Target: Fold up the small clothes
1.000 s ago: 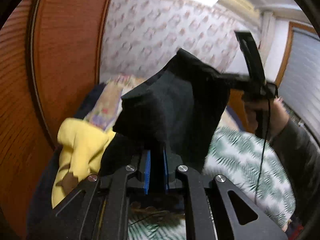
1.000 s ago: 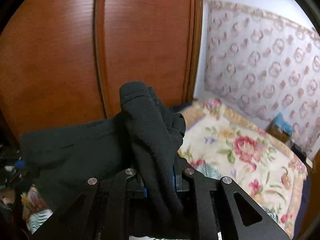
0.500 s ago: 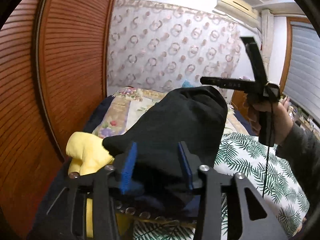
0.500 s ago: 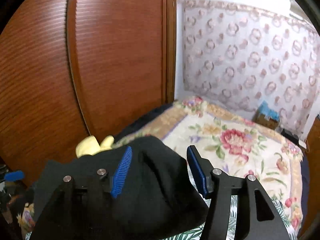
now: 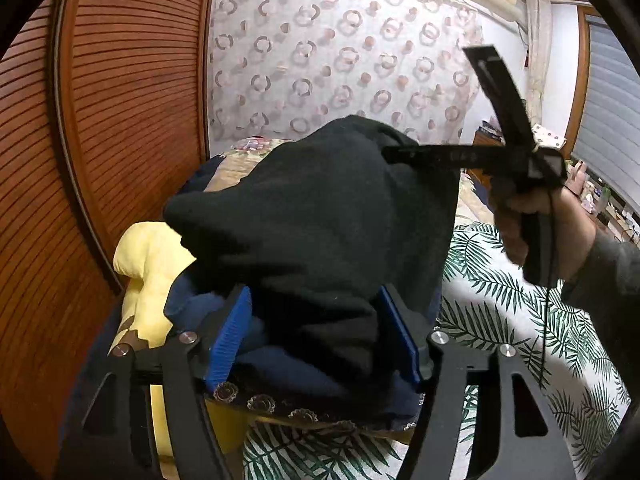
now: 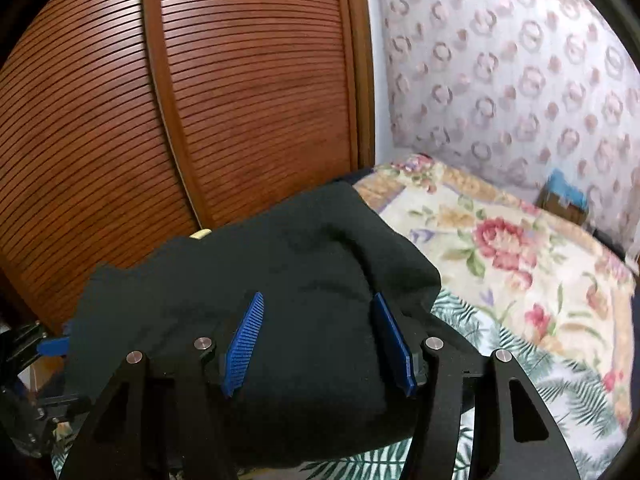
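Observation:
A black garment (image 5: 320, 216) lies bunched on a pile of clothes on the bed; it also fills the right wrist view (image 6: 280, 300). My left gripper (image 5: 316, 332) is open, its blue pads (image 5: 230, 332) on either side of the black cloth without pinching it. My right gripper (image 6: 318, 340) is open too, its pads (image 6: 244, 340) standing apart over the garment. In the left wrist view the right gripper (image 5: 404, 156) reaches the garment's far top edge.
A yellow garment (image 5: 148, 264) and a dark blue one (image 5: 304, 376) lie under the black one. A slatted wooden wardrobe (image 6: 200, 100) stands at the left. The bed has a palm-leaf sheet (image 5: 520, 320) and a floral quilt (image 6: 500, 248).
Both grippers were shut on the black garment and held it up a second ago. Both have opened, and the garment has dropped onto the pile.

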Demonstrator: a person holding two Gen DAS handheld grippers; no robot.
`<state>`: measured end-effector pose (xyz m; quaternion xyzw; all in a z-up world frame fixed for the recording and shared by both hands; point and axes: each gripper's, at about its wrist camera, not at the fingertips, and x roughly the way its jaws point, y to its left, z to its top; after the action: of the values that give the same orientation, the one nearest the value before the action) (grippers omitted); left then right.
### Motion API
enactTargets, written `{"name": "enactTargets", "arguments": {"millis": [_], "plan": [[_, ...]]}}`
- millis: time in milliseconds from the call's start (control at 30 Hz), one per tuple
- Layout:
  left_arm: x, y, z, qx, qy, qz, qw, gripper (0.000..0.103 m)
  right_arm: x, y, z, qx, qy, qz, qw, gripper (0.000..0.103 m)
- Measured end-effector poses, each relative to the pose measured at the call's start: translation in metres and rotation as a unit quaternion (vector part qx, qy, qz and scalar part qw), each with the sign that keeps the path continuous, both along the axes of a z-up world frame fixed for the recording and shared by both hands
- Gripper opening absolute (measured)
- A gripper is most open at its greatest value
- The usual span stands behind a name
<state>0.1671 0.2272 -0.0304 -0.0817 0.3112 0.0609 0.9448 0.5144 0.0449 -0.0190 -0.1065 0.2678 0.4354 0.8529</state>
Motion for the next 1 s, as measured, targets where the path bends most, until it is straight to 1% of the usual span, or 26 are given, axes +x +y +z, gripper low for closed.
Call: {"name": "enactTargets", "arguments": {"millis": [100, 167, 333, 367, 400, 533, 667, 700, 867, 1000], "plan": [[-0.006, -0.004, 0.005, 0.006, -0.007, 0.003, 1.0, 0.071, -0.002, 0.0, -0.002, 0.014, -0.001, -0.012, 1.0, 0.061], [-0.011, -0.008, 0.009, 0.011, -0.012, 0.0, 0.9999, 0.075, -0.013, 0.002, 0.001, 0.018, -0.005, -0.021, 1.0, 0.061], [-0.026, -0.022, 0.02, 0.019, -0.032, -0.011, 0.9993, 0.076, -0.07, -0.032, 0.007, 0.029, -0.026, -0.029, 0.999, 0.061], [-0.029, -0.026, 0.023, 0.023, -0.037, -0.013, 0.999, 0.084, -0.081, -0.039, 0.008, 0.033, -0.028, -0.031, 0.999, 0.061], [-0.033, -0.029, 0.026, 0.026, -0.044, -0.017, 0.9986, 0.086, -0.09, -0.046, 0.006, 0.036, -0.03, -0.033, 0.998, 0.061], [-0.048, -0.051, 0.04, 0.045, -0.068, -0.032, 0.9962, 0.091, -0.122, -0.073, 0.005, 0.039, -0.035, -0.05, 0.997, 0.061], [-0.058, -0.07, 0.049, 0.06, -0.085, -0.04, 0.9938, 0.102, -0.165, -0.1, 0.01, 0.042, -0.043, -0.066, 0.996, 0.061], [-0.061, -0.074, 0.052, 0.06, -0.089, -0.043, 0.9933, 0.102, -0.183, -0.109, 0.013, 0.044, -0.045, -0.069, 0.996, 0.061], [-0.072, -0.091, 0.059, 0.058, -0.1, -0.064, 0.9913, 0.102, -0.237, -0.139, 0.02, 0.049, -0.054, -0.09, 0.993, 0.061], [-0.079, -0.111, 0.063, 0.052, -0.104, -0.08, 0.99, 0.102, -0.271, -0.161, 0.021, 0.058, -0.065, -0.111, 0.99, 0.069]]}}
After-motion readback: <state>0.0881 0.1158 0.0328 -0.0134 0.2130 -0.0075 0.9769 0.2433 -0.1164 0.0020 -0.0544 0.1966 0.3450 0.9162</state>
